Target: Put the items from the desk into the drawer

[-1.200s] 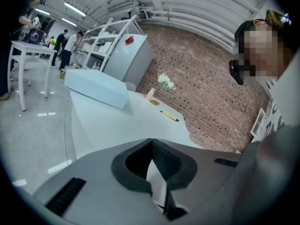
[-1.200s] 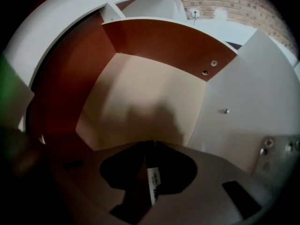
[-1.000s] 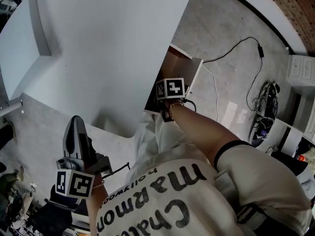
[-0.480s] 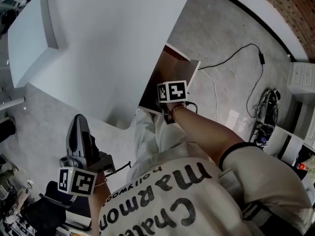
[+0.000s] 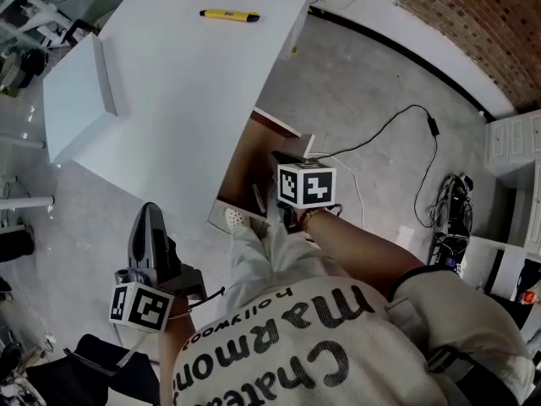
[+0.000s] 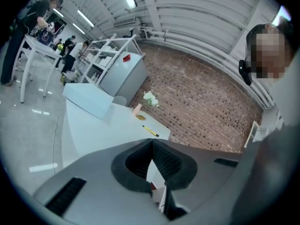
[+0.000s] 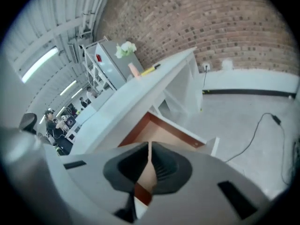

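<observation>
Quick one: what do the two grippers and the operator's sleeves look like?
Both the left gripper and right gripper have light grey shells with dark ribbed pads on the jaws. Each carries a white cube printed with black square markers. The person wears a cream top with dark lettering; its short sleeve ends in a dark band.

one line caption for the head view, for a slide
Right gripper poised over the open drawer, left gripper held low beside the white desk, a yellow pen at its far end.
</observation>
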Tool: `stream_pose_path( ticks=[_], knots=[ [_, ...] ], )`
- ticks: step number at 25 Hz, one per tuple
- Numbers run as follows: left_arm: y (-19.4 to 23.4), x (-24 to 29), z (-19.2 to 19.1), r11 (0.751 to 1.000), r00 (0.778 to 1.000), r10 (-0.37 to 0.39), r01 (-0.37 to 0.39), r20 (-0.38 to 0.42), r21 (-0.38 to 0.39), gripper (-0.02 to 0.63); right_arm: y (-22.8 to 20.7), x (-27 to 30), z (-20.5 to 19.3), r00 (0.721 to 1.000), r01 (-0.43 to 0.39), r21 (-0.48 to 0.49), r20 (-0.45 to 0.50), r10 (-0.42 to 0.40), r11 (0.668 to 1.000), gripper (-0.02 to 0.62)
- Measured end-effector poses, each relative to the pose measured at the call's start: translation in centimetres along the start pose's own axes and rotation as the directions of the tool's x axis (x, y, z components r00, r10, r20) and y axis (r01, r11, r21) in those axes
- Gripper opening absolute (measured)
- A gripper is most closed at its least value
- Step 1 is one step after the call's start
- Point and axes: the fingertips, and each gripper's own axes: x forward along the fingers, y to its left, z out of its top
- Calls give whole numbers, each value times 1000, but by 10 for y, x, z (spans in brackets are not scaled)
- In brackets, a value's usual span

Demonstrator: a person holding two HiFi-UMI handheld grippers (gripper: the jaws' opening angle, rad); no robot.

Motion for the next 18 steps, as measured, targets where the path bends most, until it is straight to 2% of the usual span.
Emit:
stream_pose_path(
  ticks=[3, 6, 12, 18],
  knots=[
    [-28, -6, 10, 1000, 999, -29, 29, 25, -3, 2, 6, -45, 43, 993, -13, -7, 120, 14, 1000, 9],
    [-55, -7, 23, 998, 997, -58, 57, 60, 9, 2, 12, -84, 87, 973, -38, 2, 226, 37, 999, 5],
    [-101, -13, 52, 993, 986, -111, 104, 124, 63, 2, 30, -158, 157, 902, -117, -40, 413, 123, 992, 3],
    [-124, -14, 71, 988, 977, -137, 123, 161, 91, 2, 50, -206, 199, 840, -147, -165, 500, 211, 975, 3]
  ],
)
